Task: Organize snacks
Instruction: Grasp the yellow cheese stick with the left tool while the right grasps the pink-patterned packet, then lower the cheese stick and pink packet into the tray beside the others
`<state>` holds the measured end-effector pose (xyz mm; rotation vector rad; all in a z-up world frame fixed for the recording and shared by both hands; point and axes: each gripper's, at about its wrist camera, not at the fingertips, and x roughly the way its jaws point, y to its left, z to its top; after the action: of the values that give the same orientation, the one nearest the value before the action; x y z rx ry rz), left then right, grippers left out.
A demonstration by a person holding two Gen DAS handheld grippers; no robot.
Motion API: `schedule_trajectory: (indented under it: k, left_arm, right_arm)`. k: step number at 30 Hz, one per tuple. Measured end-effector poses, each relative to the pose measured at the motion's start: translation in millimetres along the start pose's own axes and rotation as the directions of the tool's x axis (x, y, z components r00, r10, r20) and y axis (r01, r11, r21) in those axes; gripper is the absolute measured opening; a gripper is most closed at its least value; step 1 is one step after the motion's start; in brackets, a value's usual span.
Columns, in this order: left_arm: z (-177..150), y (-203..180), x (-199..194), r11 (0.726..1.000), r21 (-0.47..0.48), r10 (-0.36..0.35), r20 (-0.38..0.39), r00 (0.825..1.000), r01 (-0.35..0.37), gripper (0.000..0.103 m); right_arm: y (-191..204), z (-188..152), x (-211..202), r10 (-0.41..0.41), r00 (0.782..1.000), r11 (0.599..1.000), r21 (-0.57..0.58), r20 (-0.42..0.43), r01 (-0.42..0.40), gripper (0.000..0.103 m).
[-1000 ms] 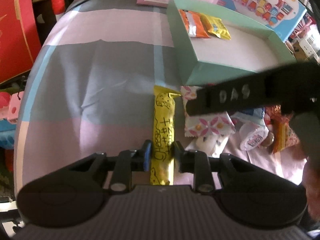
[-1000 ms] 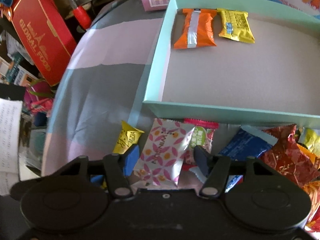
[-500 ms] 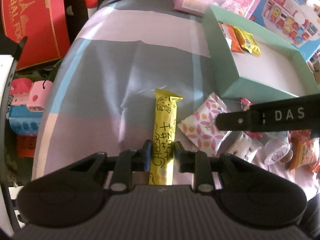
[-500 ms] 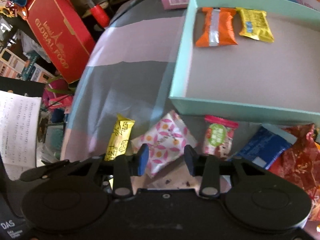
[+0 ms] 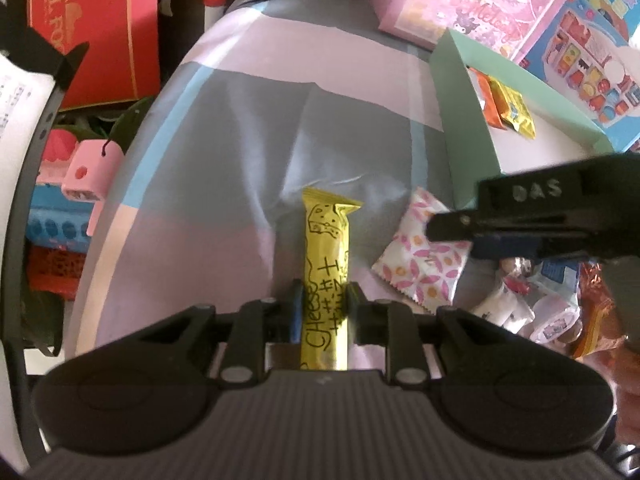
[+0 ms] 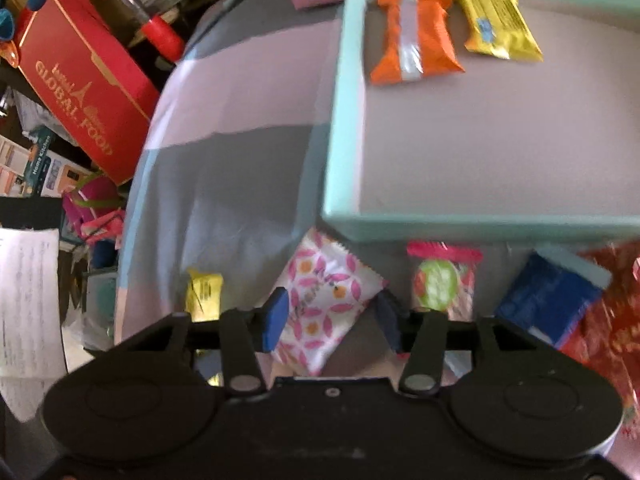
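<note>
Left gripper (image 5: 320,304): jaws closing, both pads pressed on the lower half of the yellow cheese stick (image 5: 326,276). The stick lies flat on the grey-and-pink cloth (image 5: 240,140), long axis running to 12 o'clock.

Right gripper (image 6: 332,314): jaws roughly half spread and opening, straddling the white pink-flower packet (image 6: 324,304). The pads do not look pressed on it, so nothing is held there.

Outward, right wrist view: mint-green tray (image 6: 344,120) from 12 to 2 o'clock, holding 2 snacks at its far end, an orange packet (image 6: 414,46) and a yellow packet (image 6: 500,30). Loose on the cloth near the tray's near wall: green-and-pink candy packet (image 6: 442,280) at 1 o'clock, blue packet (image 6: 548,300) at 2 o'clock, red foil packet (image 6: 612,320) at 3 o'clock.

Risks:
- The stick is gripped near 1 end. Its free length may droop or swing on lifting and catch the tray wall.
- The flower packet is slick and puffy. A closing grip could squeeze it out sideways, or pinch cloth.
- Both grippers work close together and could collide.

Versus 1 second ago: the flower packet has slid away from the tray toward 10 o'clock and turned diagonal. The left pads have tightened on the stick. The tray sits further right in the left wrist view.
</note>
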<state>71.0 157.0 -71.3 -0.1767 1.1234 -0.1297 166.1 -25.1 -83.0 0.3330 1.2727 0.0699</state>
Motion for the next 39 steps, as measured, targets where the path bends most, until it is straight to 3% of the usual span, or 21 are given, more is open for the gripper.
schedule_trajectory:
  k: [2,3,5,7,9,11,14,19,22,23,24,31,39]
  left_arm:
    - [-1,3,-1,1.0,-0.009,-0.011,-0.008,1.0,0.011,0.022]
    - [-1,5,-2,1.0,-0.012,-0.014,-0.011,1.0,0.014,0.022]
    - [-3,8,-4,1.0,-0.018,-0.008,-0.013,1.0,0.008,0.022]
    - [-7,11,-7,1.0,-0.03,0.0,-0.014,1.0,0.0,0.022]
    - [-11,15,-9,0.999,-0.048,0.002,-0.012,1.0,-0.002,0.022]
    - [-14,15,-10,0.999,-0.052,0.007,-0.007,1.0,-0.007,0.022]
    - [-14,11,-10,0.999,-0.036,0.02,-0.003,1.0,-0.02,0.027]
    - [-10,-1,-6,0.999,-0.001,0.035,0.015,0.999,-0.035,0.04]
    - [-8,-11,-1,0.996,0.041,0.077,0.052,0.996,-0.079,0.035]
    - [-8,-14,1,0.993,0.059,0.1,0.062,0.993,-0.104,0.023]
    - [-7,-17,1,0.987,0.078,0.134,0.069,0.989,-0.14,0.021]
    - [-12,-5,-10,0.995,0.01,0.095,0.031,0.995,-0.095,0.02]
    - [4,-18,-46,1.0,-0.001,0.007,0.082,0.997,-0.007,0.02]
  right_arm:
    - [10,1,4,0.003,1.0,1.0,-0.028,0.005,-0.003,0.054]
    - [15,1,6,0.006,1.0,0.999,-0.044,0.007,-0.006,0.059]
    - [26,-2,10,0.004,1.0,0.997,-0.078,0.016,-0.002,0.077]
    - [37,-8,13,-0.026,0.999,0.992,-0.125,0.04,0.031,0.081]
    - [46,-19,14,-0.07,0.994,0.978,-0.191,0.079,0.084,0.078]
    - [51,-30,14,-0.117,0.985,0.96,-0.239,0.124,0.144,0.062]
    - [48,-34,10,-0.132,0.98,0.943,-0.284,0.151,0.171,0.048]
    - [29,-38,0,-0.087,0.989,0.94,-0.32,0.12,0.121,0.045]
    - [21,-39,-3,-0.067,0.992,0.942,-0.322,0.103,0.097,0.044]
    - [21,-37,-3,-0.063,0.993,0.945,-0.314,0.101,0.092,0.044]
    - [22,-37,-4,-0.062,0.993,0.945,-0.315,0.104,0.092,0.044]
    - [18,-41,-22,0.022,0.995,0.952,-0.305,0.101,0.01,0.04]
    - [-4,-40,-67,0.156,0.98,0.965,-0.23,0.126,-0.124,0.04]
